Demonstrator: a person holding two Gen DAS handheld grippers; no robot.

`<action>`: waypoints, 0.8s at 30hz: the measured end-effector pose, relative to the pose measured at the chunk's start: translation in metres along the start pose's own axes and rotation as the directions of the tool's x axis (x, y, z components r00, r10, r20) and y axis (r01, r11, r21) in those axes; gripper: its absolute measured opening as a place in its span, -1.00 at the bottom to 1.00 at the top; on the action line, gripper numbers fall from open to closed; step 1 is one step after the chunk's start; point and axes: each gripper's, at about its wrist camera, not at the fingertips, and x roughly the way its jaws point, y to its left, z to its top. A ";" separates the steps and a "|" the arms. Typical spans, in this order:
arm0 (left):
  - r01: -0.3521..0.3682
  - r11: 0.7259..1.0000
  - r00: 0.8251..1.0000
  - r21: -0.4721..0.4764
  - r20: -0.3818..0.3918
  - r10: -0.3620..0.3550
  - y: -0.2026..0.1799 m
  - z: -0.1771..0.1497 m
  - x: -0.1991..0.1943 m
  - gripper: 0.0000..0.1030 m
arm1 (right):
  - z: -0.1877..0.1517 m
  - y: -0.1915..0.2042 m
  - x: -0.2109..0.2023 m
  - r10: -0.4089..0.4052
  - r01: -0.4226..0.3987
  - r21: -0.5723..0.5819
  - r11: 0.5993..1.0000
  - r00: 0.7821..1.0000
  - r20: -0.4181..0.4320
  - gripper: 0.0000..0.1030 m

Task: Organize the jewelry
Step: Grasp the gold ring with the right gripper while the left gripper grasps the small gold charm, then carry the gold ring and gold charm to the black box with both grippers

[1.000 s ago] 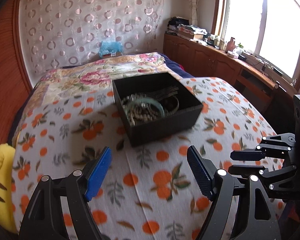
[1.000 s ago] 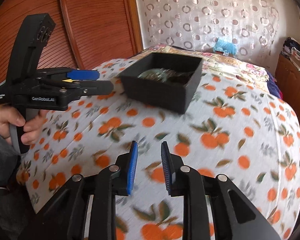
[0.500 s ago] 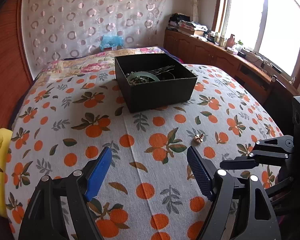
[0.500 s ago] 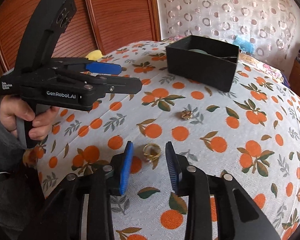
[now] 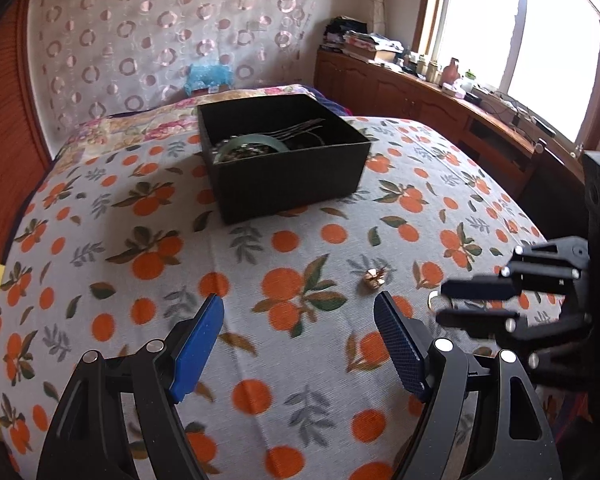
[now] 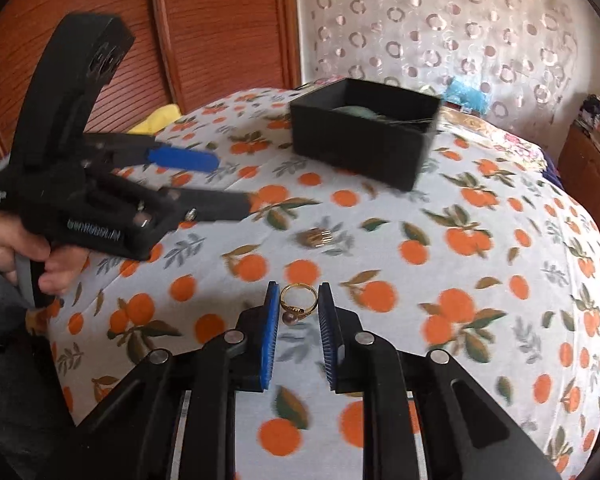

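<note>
My right tongs (image 6: 299,334) sit low over the bed (image 6: 500,248) with a gold ring (image 6: 297,300) between the blue pads (image 6: 271,332). The pads flank the band closely, but I see a sliver of gap on each side, so I read them as apart, not yet clamped. The ring lies flat on the cloth, its dark stone toward me. Just ahead and slightly right of those tongs lies a second gold piece (image 6: 315,237), blurred. Farther ahead stands the black box (image 6: 360,148), already holding a green bangle and other jewelry. My left tongs (image 5: 299,340) hover wide apart with nothing between them, the second piece (image 5: 374,277) just ahead of their right pad and the box (image 5: 288,184) well beyond.

The risk, as I judge it: the ring is thin and flat on soft fabric, so closing could pinch cloth along with it, or the round band could squirt forward out of the pads. Lifting with cloth caught would drag the cover and shift the other piece.

Compared with half a second ago, my right tongs have come down and forward so the ring is now well inside the pads, which have narrowed around it. The left tongs have drifted a little, equally wide, and the box looks slightly nearer.
</note>
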 end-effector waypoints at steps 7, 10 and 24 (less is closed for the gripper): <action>0.028 0.998 0.999 0.054 -0.033 -0.027 -0.025 0.009 0.018 0.20 | 0.001 -0.036 -0.009 -0.053 0.052 0.050 0.997 0.998 0.021 -0.58; 0.048 0.996 0.998 0.080 -0.044 -0.045 -0.036 0.010 0.023 0.06 | 0.000 -0.046 -0.012 -0.064 0.062 0.062 0.996 0.998 0.029 -0.58; 0.037 0.991 0.997 0.132 -0.074 -0.027 -0.052 0.015 0.041 -0.73 | 0.007 -0.064 -0.010 -0.055 0.052 0.075 0.996 0.998 0.039 -0.58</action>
